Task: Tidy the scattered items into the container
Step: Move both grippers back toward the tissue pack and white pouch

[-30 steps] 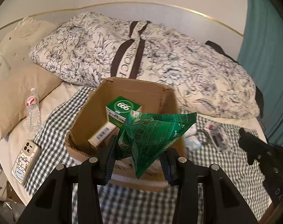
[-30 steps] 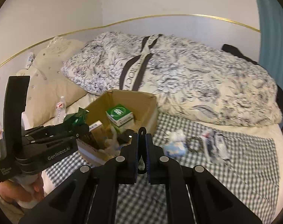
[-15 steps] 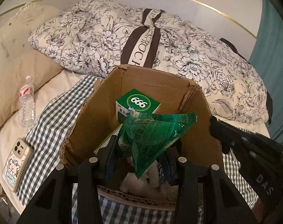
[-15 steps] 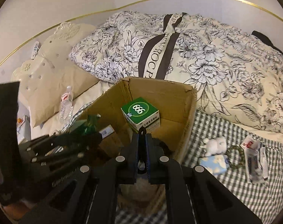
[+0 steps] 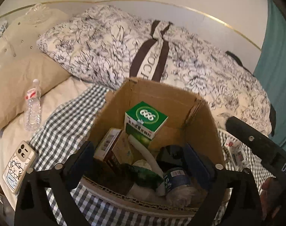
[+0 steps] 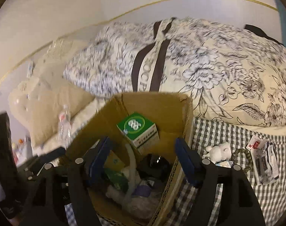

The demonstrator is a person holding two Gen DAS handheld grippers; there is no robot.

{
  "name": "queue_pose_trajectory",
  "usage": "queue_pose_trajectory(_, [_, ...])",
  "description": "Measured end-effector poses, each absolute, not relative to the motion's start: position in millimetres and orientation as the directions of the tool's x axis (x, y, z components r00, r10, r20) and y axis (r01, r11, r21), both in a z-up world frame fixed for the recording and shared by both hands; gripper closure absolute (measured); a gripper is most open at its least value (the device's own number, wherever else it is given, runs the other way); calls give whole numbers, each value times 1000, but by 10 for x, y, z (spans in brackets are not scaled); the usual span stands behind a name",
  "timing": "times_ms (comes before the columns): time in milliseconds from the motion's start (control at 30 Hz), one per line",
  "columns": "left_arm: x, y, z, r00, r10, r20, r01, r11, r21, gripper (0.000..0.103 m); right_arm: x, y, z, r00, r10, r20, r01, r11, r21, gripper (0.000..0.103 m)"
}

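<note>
While both grippers hang over the box: each is tilted down into its mouth, so whatever is let go falls inside rather than on the bed.
Left gripper (image 5: pixel 139 162): its fingers have just been opening and now stand wide apart with nothing between them; the green packet (image 5: pixel 143 173) lies loose below, among the other contents.
Right gripper (image 6: pixel 143 160): its fingers have also just been opening and are apart; I can see nothing pinched between them.
Cardboard box (image 5: pixel 161 92): it sits on the checked cloth (image 5: pixel 67 118) of the bed, close to the strewn things, which keeps each carry short.
Already inside: a green carton (image 5: pixel 145 120) leaning against the far wall, a barcoded box (image 5: pixel 109 145), a dark blue jar (image 5: pixel 177 177) and some pale wrapping.
Left to gather, as I judge it: a white figurine (image 6: pixel 219 151), a bead bracelet (image 6: pixel 242 156) and some sachets (image 6: pixel 265 160) lie on the cloth to the right of the box.
Probably not part of the job: a water bottle (image 5: pixel 31 107) and a phone (image 5: pixel 18 165) lie off to the left.
Next move, likely: the right gripper is nearer the remaining things.
</note>
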State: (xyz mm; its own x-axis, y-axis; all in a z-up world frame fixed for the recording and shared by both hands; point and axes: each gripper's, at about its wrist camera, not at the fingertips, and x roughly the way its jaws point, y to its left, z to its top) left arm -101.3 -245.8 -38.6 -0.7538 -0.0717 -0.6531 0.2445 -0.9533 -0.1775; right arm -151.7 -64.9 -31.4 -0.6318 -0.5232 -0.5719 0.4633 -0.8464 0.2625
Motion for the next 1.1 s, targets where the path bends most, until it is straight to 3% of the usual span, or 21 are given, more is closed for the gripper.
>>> queue_pose_trajectory(233, [-706,-2405,-75,-777,-167,-606,320,-935,-154,0,-1167,-288,-16,-721,-497,-483,418,-868,268,21])
queue_pose_trajectory(667, [-170,-2139,140,-795,-139,-590,342,-906,-248,0,-495,865,228,-844,-338,-417,254,-936,244,21])
queue_pose_trajectory(833, [-130,-1874,153,-727,-196,-658,407,-895,-182,0,-242,1378,287,-892,-260,-370,181,-955,235,14])
queue_pose_trajectory(933, [-123,-1638,132,-746,-138,-652,342,-919,-197,0,-100,1652,310,-923,-205,-325,131,-963,235,9])
queue_pose_trajectory(1100, [-225,-1142,31,-754,-51,-655,232,-953,-193,0,-43,2035,254,-934,-147,-324,82,-975,208,9])
